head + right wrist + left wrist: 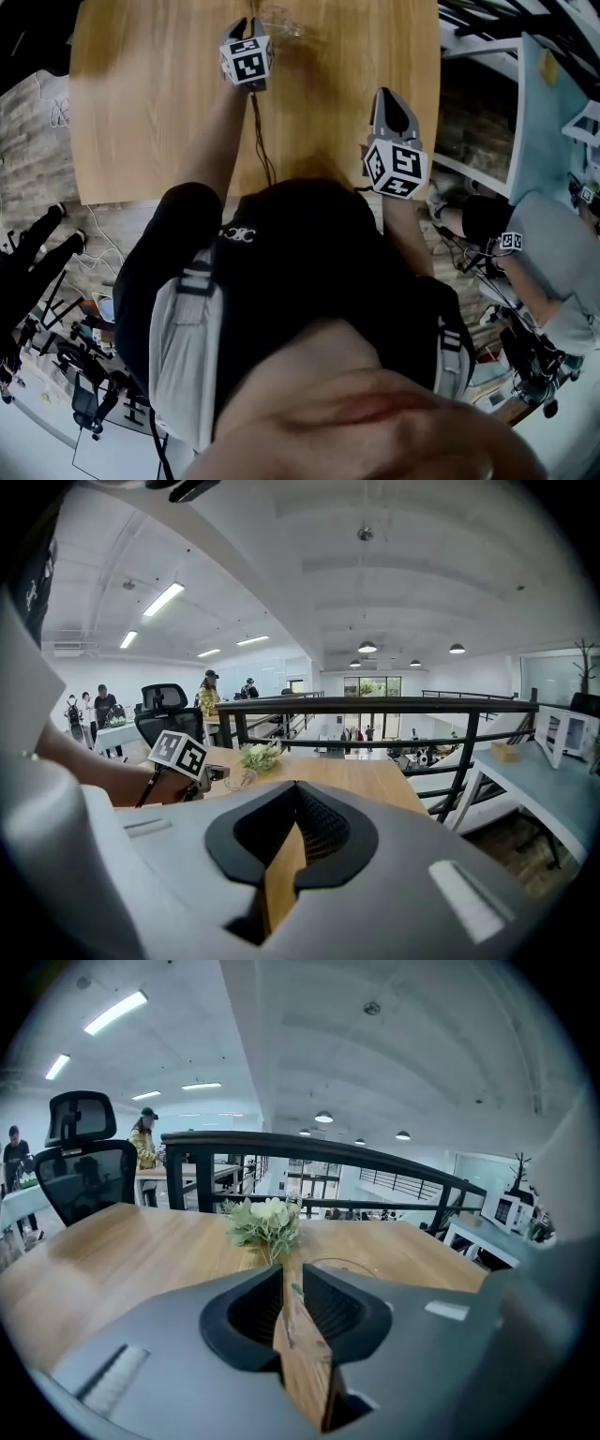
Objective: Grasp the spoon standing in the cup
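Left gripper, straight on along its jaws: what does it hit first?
Probably the flower bunch, centred ahead of the left gripper; the clear cup's rim sits just right of that line. Depth unclear.

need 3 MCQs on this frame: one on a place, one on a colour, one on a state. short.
1. Where is the flower bunch?
A. on the wooden table, ahead of the left gripper
B. on the floor
C. on the office chair

2. What colour is the table top?
A. white
B. light wood brown
C. black

3. How do the jaws of the right gripper stand?
A. wide apart
B. shut on the flowers
C. tips together, nothing between them

Key:
1 A: the left gripper view shows the bunch on the wood beyond the jaws.
2 B: brown wood grain shows in every view.
3 C: the right gripper view shows the tips meeting, with only table behind the gap.
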`<state>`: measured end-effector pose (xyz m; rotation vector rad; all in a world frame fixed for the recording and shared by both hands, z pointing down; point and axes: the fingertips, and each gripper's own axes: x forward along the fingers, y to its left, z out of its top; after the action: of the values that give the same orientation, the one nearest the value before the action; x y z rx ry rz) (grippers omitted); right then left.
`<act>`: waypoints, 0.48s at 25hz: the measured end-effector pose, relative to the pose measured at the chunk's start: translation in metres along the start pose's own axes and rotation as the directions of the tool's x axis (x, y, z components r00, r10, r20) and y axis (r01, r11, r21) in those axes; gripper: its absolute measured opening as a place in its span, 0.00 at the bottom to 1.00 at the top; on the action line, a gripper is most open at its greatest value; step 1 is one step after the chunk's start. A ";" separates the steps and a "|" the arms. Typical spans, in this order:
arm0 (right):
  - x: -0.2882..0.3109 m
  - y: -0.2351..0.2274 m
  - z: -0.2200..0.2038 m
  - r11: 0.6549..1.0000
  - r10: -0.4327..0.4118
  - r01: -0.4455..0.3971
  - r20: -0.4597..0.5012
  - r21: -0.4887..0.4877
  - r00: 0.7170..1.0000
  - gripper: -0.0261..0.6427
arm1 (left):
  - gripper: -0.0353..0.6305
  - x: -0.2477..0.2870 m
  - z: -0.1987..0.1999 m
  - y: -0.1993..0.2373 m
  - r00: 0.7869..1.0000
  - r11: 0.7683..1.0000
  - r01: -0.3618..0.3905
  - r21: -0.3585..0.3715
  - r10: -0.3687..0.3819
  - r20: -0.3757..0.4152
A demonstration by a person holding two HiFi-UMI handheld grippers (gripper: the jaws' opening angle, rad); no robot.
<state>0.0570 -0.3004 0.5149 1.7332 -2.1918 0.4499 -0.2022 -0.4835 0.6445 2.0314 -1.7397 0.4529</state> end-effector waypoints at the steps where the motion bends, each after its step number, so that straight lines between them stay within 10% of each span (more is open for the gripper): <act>1: 0.000 -0.001 -0.001 1.000 -0.002 0.002 -0.001 0.002 1.000 0.04 | 0.15 0.001 -0.003 0.000 1.000 1.000 0.002 -0.001 -0.002 -0.009; 12: -0.002 -0.002 -0.002 1.000 -0.013 0.013 -0.003 -0.002 1.000 0.04 | 0.10 0.005 -0.006 -0.002 0.999 0.999 0.038 -0.008 -0.038 -0.009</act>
<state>0.0594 -0.2986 0.5160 1.7430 -2.1771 0.4473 -0.1996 -0.4850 0.6519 2.0499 -1.6922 0.4419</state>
